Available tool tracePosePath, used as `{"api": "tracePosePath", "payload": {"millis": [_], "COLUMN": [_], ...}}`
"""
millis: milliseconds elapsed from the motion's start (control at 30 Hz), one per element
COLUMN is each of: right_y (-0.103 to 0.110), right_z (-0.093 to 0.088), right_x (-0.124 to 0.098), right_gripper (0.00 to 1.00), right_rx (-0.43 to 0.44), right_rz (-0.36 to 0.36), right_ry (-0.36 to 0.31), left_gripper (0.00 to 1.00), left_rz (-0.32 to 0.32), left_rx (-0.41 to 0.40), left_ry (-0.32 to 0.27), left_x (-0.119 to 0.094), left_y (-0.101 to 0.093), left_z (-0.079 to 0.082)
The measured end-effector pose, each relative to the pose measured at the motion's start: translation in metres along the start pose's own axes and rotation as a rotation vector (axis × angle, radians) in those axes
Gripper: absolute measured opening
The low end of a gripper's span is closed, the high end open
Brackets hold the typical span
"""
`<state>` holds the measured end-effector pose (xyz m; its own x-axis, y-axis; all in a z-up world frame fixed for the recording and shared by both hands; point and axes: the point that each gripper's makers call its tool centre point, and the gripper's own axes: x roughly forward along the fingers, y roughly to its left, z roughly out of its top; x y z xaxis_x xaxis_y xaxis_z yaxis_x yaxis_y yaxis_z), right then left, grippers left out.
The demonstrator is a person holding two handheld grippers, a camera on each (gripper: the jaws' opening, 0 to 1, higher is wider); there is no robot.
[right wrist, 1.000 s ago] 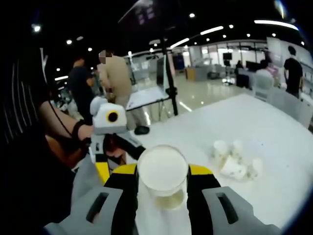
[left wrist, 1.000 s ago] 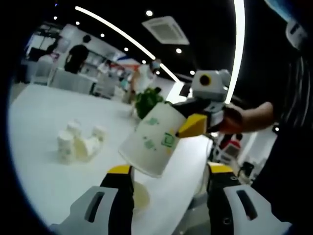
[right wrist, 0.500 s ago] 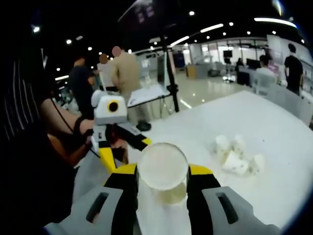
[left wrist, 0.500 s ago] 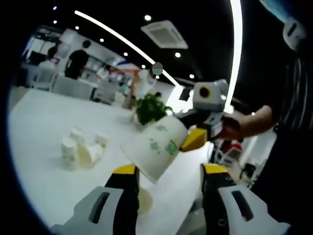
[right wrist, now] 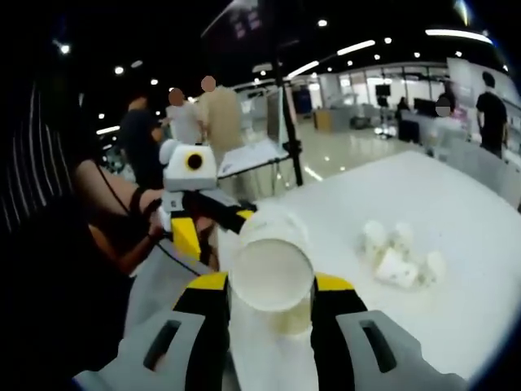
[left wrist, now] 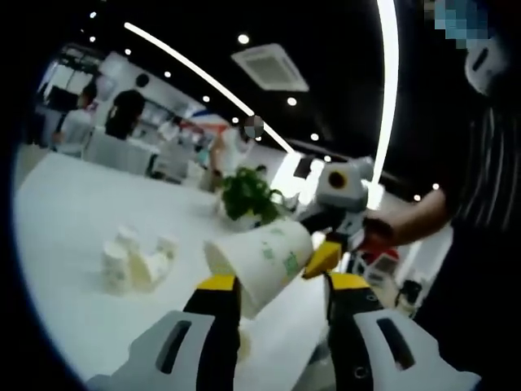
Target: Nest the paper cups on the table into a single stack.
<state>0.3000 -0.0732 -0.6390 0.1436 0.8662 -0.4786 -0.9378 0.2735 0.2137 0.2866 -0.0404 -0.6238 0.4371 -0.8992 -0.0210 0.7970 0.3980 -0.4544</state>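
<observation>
Drawn closer since a second ago: left gripper (right wrist: 207, 228) and its left-hand cup (right wrist: 273, 226) now just behind the rim of the right-hand cup (right wrist: 271, 275), and that cup swung from a steep tilt to almost lying sideways above the left jaws in the left gripper view. Nearest, right gripper (right wrist: 271, 283) clenched on the right-hand cup, open mouth facing back along the jaws, base pointing away. Just beyond, left tongs apparently clamped on the left-hand cup, both cups held in the air above the table (right wrist: 464, 204), touching or nearly so; hard to tell which. Likely step: mating two cups mid-air. Next, probably: line up one base with the other mouth, push home, release one grip. Farther off, a heap of cups (right wrist: 399, 257) lying loose on the table, not yet stacked. Beyond that, a potted plant (left wrist: 248, 195) and people standing in the hall.
</observation>
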Motion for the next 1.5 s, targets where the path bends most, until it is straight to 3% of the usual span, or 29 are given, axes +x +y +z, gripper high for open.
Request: {"api": "tracePosePath", "payload": {"millis": [233, 500, 600, 867, 1033, 1333, 1500], "right_y": [0.002, 0.006, 0.009, 0.012, 0.010, 0.011, 0.008], "right_z": [0.003, -0.005, -0.007, -0.002, -0.013, -0.012, -0.014], "right_x": [0.007, 0.007, 0.007, 0.009, 0.014, 0.015, 0.017], "right_gripper": [0.35, 0.35, 0.35, 0.35, 0.34, 0.33, 0.33], "right_rx": [0.012, 0.019, 0.014, 0.020, 0.016, 0.018, 0.027], "right_rz": [0.004, 0.013, 0.020, 0.023, 0.027, 0.019, 0.008], "right_ry": [0.003, 0.008, 0.011, 0.003, 0.002, -0.013, -0.039], "left_gripper": [0.28, 0.20, 0.12, 0.11, 0.06, 0.00, 0.00], "left_rz": [-0.007, -0.011, -0.010, -0.016, -0.042, -0.105, -0.114], "left_rx": [0.010, -0.025, -0.007, -0.036, -0.013, 0.018, 0.063], "left_ry": [-0.008, -0.014, -0.035, -0.032, -0.036, 0.032, 0.075], "left_x": [-0.005, -0.005, -0.005, -0.008, -0.009, -0.004, -0.001], "left_y": [0.004, 0.004, 0.002, 0.001, -0.002, -0.020, -0.020], "left_z": [0.016, 0.016, 0.020, 0.025, 0.021, 0.020, 0.017]}}
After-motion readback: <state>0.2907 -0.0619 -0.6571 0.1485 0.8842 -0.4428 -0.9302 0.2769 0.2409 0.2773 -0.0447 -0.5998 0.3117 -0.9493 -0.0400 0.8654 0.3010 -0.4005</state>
